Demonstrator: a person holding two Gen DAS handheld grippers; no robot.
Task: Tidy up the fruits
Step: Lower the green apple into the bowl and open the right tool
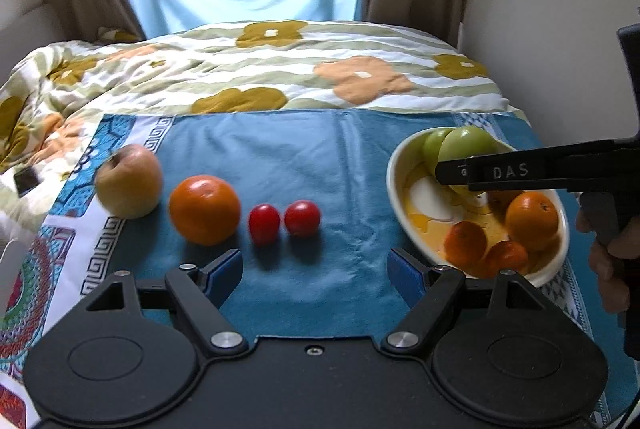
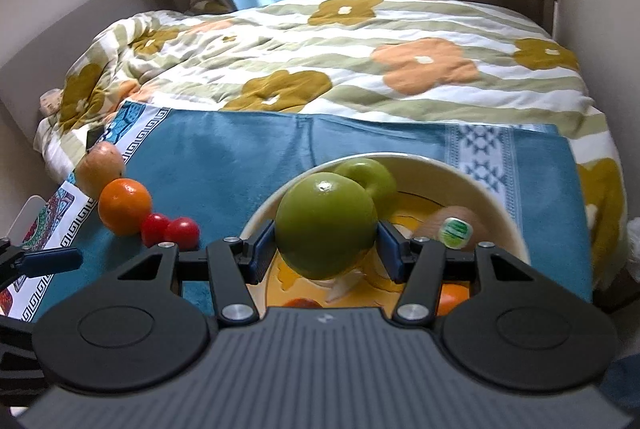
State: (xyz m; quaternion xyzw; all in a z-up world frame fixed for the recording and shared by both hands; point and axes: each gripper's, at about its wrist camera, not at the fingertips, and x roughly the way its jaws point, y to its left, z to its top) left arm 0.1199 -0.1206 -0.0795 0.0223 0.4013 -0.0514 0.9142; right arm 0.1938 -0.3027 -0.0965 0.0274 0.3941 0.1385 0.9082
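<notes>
My right gripper (image 2: 326,249) is shut on a green apple (image 2: 326,225), its blue pads pressing both sides, and holds it over the cream bowl (image 2: 500,205). A second green apple (image 2: 368,173), a stickered kiwi (image 2: 456,225) and an orange (image 2: 452,297) lie in the bowl. In the left wrist view the right gripper (image 1: 452,173) reaches from the right over the bowl (image 1: 394,165), which also holds oranges (image 1: 532,215). My left gripper (image 1: 316,269) stands open and empty above the blue cloth. Beyond it lie two red tomatoes (image 1: 302,217), a large orange (image 1: 204,209) and a yellow-red apple (image 1: 128,185).
The fruit and bowl rest on a blue cloth (image 1: 288,157) with a patterned border, spread over a bed with a floral duvet (image 1: 280,69). A dark phone (image 1: 26,181) lies at the left. A person's hand (image 1: 608,261) grips the right tool. Curtains and walls close off the far side.
</notes>
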